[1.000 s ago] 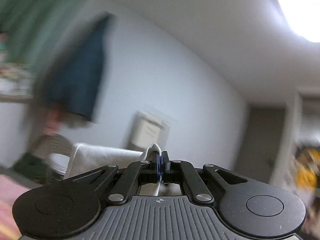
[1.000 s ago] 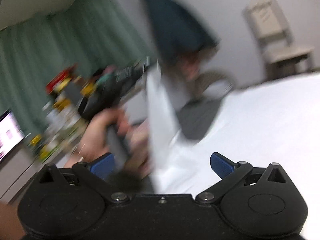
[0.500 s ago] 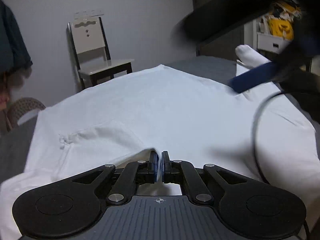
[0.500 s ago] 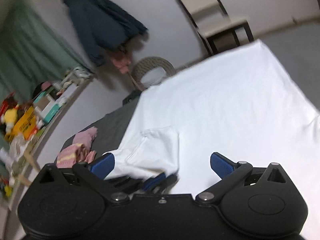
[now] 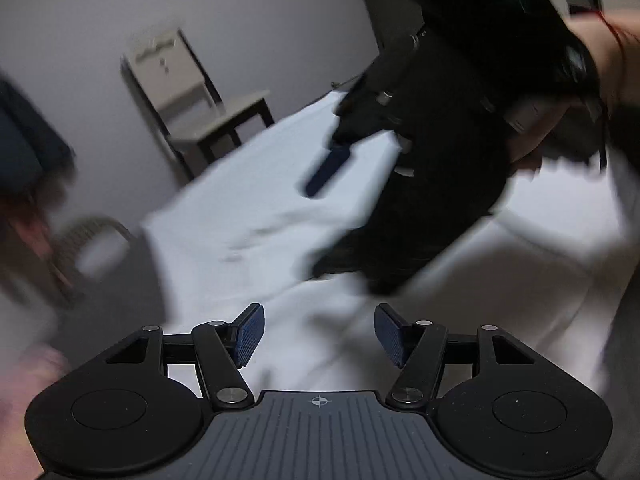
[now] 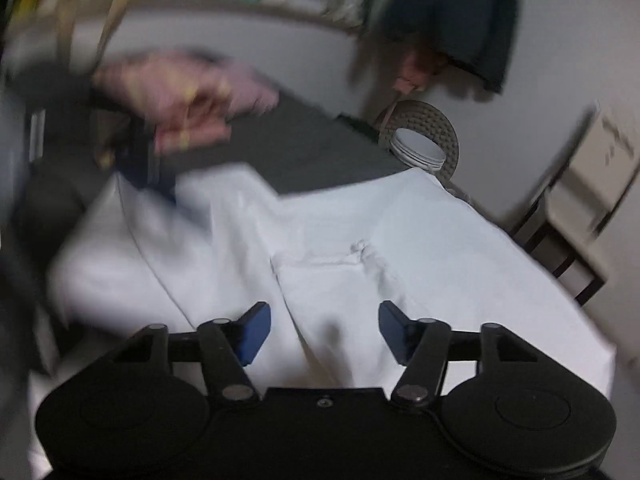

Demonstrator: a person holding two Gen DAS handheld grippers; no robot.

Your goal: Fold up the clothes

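Observation:
A white garment (image 6: 360, 248) lies spread over a dark grey bed, one sleeve folded inward, with a puckered knot of cloth at its middle. The same white garment (image 5: 248, 208) fills the left wrist view. My left gripper (image 5: 319, 336) hovers just above the cloth, open, nothing between its blue pads. My right gripper (image 6: 325, 332) is open too, low over the garment near a seam. In the left wrist view the other gripper crosses overhead as a black blurred shape with a hand (image 5: 612, 40) on it. Both views are motion-blurred.
A beige chair (image 5: 192, 92) stands by the wall past the bed. A woven basket with white plates (image 6: 420, 140) sits at the bed's far side. A pink and yellow cloth pile (image 6: 188, 96) lies on the grey bedspread (image 6: 320, 148). A dark jacket (image 6: 452, 16) hangs on the wall.
My left gripper, shut on the white cloth half a second ago, has let go and stands open. The right gripper has swung over the garment towards the left one.

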